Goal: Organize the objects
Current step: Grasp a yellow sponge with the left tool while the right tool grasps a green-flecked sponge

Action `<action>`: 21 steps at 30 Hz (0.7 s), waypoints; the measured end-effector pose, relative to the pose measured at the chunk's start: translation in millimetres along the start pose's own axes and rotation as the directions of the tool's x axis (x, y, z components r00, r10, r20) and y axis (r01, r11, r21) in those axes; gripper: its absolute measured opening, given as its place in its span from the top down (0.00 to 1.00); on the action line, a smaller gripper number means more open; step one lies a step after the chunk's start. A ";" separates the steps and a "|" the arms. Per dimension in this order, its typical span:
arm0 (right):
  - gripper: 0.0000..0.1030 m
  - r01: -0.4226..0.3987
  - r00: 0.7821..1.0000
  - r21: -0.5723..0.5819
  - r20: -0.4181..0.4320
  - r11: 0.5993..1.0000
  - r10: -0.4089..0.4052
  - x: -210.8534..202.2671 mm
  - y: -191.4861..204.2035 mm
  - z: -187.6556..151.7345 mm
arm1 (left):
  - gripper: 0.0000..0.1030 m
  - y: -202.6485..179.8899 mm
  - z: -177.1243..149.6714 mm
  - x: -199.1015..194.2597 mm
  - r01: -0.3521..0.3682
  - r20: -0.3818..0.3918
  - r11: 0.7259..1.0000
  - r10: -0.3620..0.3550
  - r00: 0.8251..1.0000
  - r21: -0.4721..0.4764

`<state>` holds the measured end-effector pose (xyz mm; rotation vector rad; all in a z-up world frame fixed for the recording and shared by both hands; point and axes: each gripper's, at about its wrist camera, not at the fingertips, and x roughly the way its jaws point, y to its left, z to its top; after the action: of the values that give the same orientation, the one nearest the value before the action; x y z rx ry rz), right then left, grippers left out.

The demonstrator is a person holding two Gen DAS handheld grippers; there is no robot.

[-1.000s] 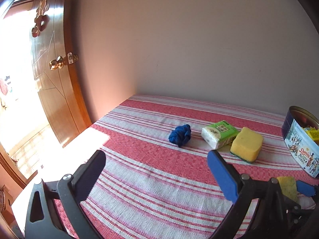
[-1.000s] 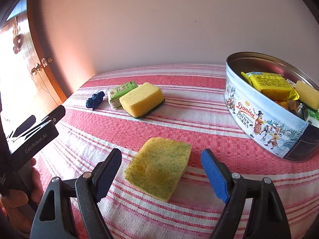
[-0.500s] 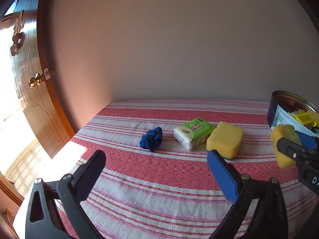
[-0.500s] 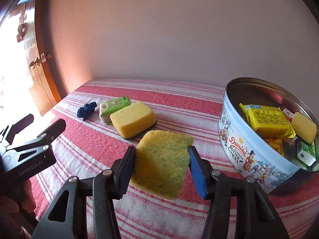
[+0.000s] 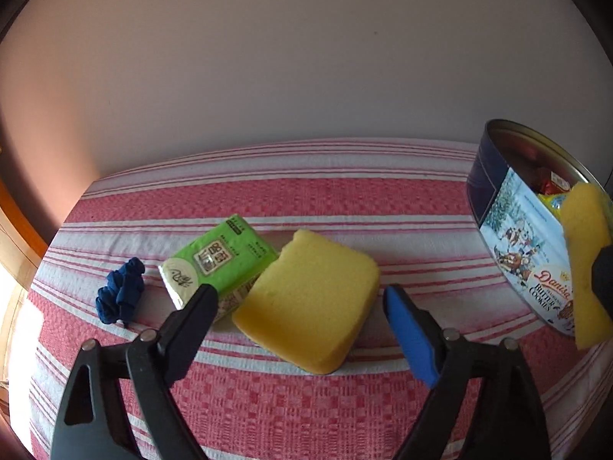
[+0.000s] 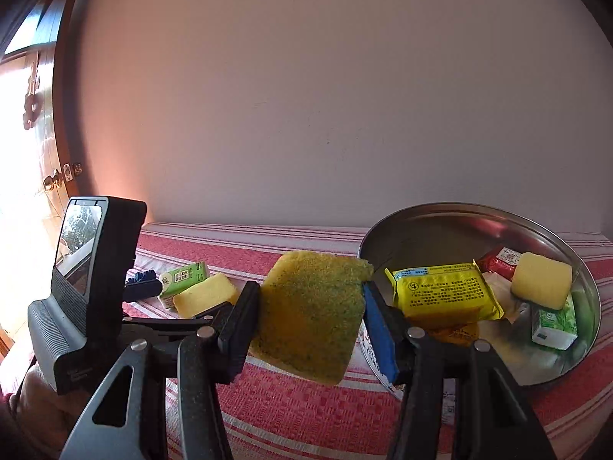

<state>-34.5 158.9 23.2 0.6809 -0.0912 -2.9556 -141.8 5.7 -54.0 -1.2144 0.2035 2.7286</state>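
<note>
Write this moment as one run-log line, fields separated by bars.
right gripper: shut on scrub sponge, beside tin | left gripper: jaws closing around yellow sponge, not yet gripping

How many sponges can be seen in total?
3: one on the cloth between the left tongs, one held by the right tongs, one inside the tin. Others may be hidden.

A: Right of the left jaws, the cookie tin (image 5: 513,230) runs off the picture's edge.
B: Between the right jaws, the green-flecked sponge (image 6: 312,314) hides the tin's near rim; the yellow packet's (image 6: 440,293) print is unreadable.
</note>
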 end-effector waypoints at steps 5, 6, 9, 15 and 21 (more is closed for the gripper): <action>0.45 -0.003 1.000 0.020 -0.011 1.000 0.003 2.6 -3.7 1.2 | 0.23 -4.9 7.2 20.4 0.066 -0.068 0.998 -0.067 0.995 -0.025; 0.45 -0.002 1.000 0.022 -0.012 1.000 0.002 2.6 -4.4 1.6 | 0.26 -1.2 7.0 20.8 0.088 -0.067 0.995 -0.091 0.994 -0.046; 0.45 0.005 1.000 0.026 -0.011 1.000 -0.005 3.3 -3.4 0.8 | 0.34 11.5 4.8 16.9 0.145 -0.040 0.984 -0.150 0.988 -0.106; 0.45 0.025 1.000 0.025 0.010 0.999 -0.025 1.6 -2.9 -0.4 | 0.34 15.2 -4.2 -22.5 0.043 0.123 0.992 -0.027 0.992 -0.123; 0.45 0.069 0.996 0.011 0.054 0.998 -0.069 -7.2 -1.9 -1.5 | 0.34 -3.5 -9.2 -58.6 -0.109 0.265 0.990 0.129 0.956 -0.090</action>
<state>-27.5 161.5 24.8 0.6166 -0.0873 -3.0425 -95.7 2.8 -16.7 -0.8553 0.1482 2.9932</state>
